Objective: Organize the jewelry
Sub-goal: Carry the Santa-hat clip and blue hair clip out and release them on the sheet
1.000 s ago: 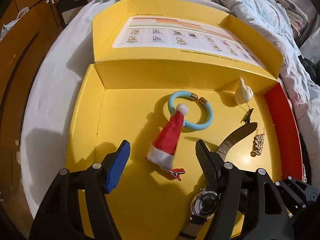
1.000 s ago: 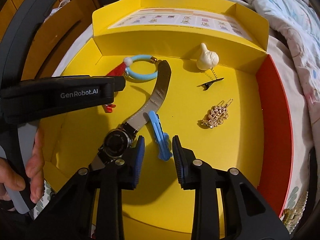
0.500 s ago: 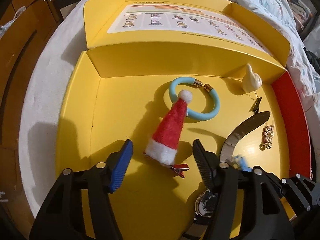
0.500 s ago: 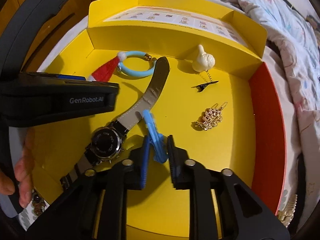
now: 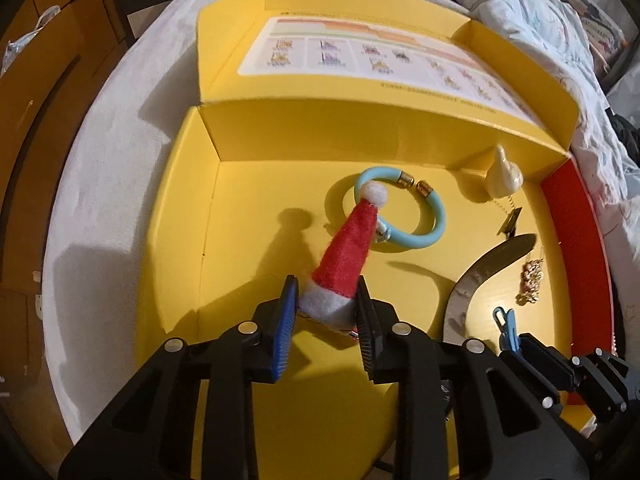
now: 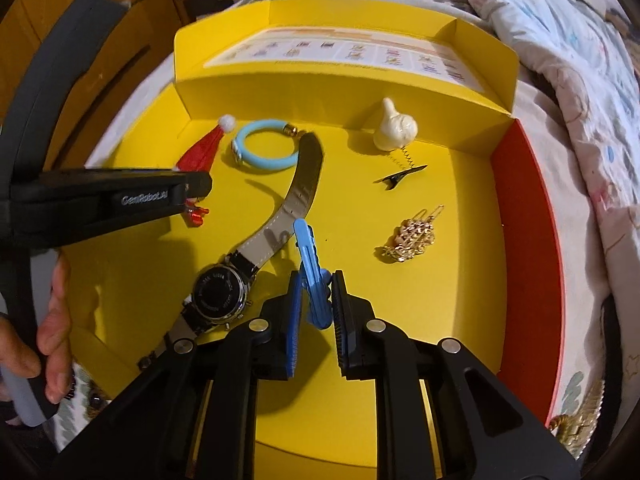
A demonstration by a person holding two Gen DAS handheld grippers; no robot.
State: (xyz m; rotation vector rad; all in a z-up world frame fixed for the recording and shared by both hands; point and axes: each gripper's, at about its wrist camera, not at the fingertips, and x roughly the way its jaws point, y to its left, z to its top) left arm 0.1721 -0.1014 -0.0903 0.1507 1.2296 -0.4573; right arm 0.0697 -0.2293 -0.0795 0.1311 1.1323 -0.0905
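My left gripper is shut on the white brim of a red Santa-hat hair clip, which points away over the yellow box floor. My right gripper is shut on a blue hair clip that sticks up above the floor. A light-blue bangle lies behind the hat. A wristwatch with a grey strap lies left of the blue clip. A gold hair clip, a black clip on a spring and a cream garlic-shaped charm lie to the right.
The yellow box has an open lid with a printed sheet at the back and a red right wall. It sits on a bed with a pale quilt. Wooden furniture stands to the left. More gold jewelry lies outside the box.
My left gripper has closed on the Santa-hat clip and tilted it up. My right gripper has closed on the blue clip and lifted it off the box floor.
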